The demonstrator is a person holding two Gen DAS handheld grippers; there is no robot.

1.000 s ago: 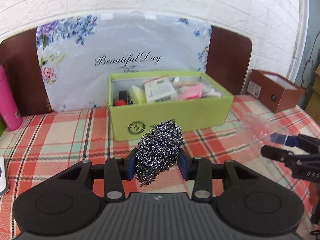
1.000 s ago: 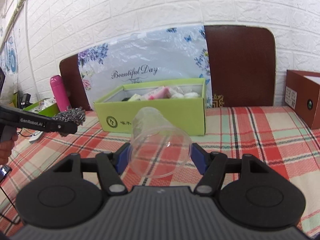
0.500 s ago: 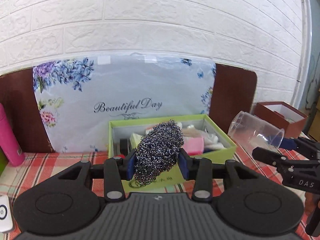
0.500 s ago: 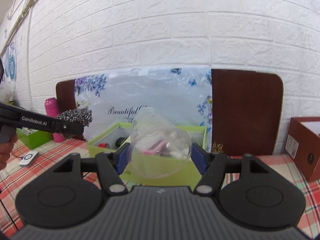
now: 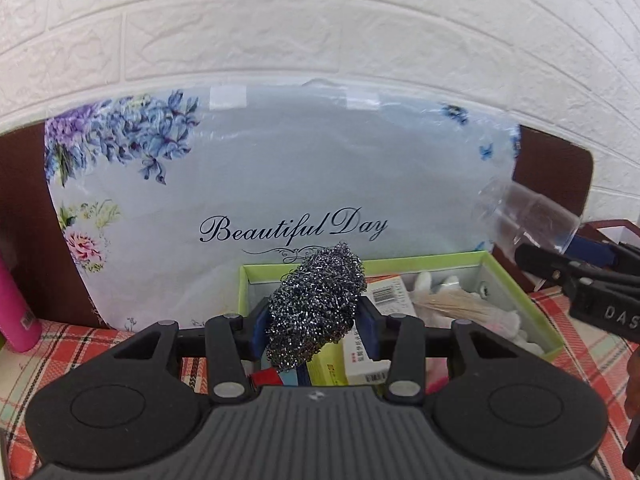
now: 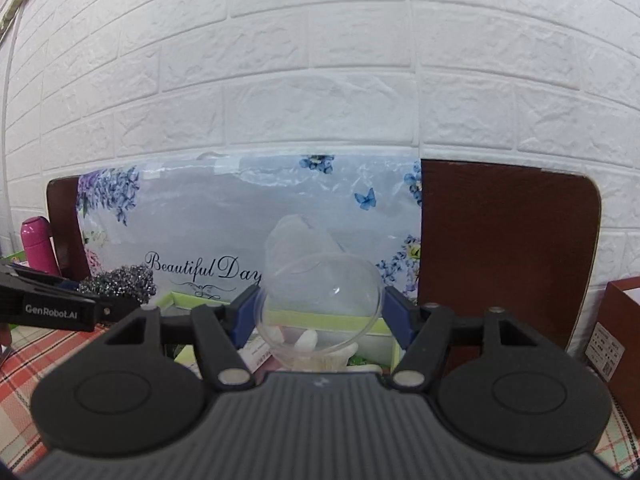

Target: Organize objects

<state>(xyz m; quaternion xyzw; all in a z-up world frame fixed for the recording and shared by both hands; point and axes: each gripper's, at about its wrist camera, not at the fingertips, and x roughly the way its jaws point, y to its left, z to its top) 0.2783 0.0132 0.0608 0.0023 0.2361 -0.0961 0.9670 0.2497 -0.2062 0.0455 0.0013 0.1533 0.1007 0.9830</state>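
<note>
Readable lettering on the board and both tongs

"Beautiful Day" runs in dark script across the floral board (image 5: 280,200) propped against the wall; "GenRobot.AI" stands in white on the left tongs (image 6: 52,310), and "DAS" shows on the right tongs (image 5: 604,308). Print on the small boxes is too fine to read.

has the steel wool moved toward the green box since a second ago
Yes. The steel wool, between the left gripper jaws that have just been opening, was short of the green box's front wall; it now hangs over the box's contents.
</note>
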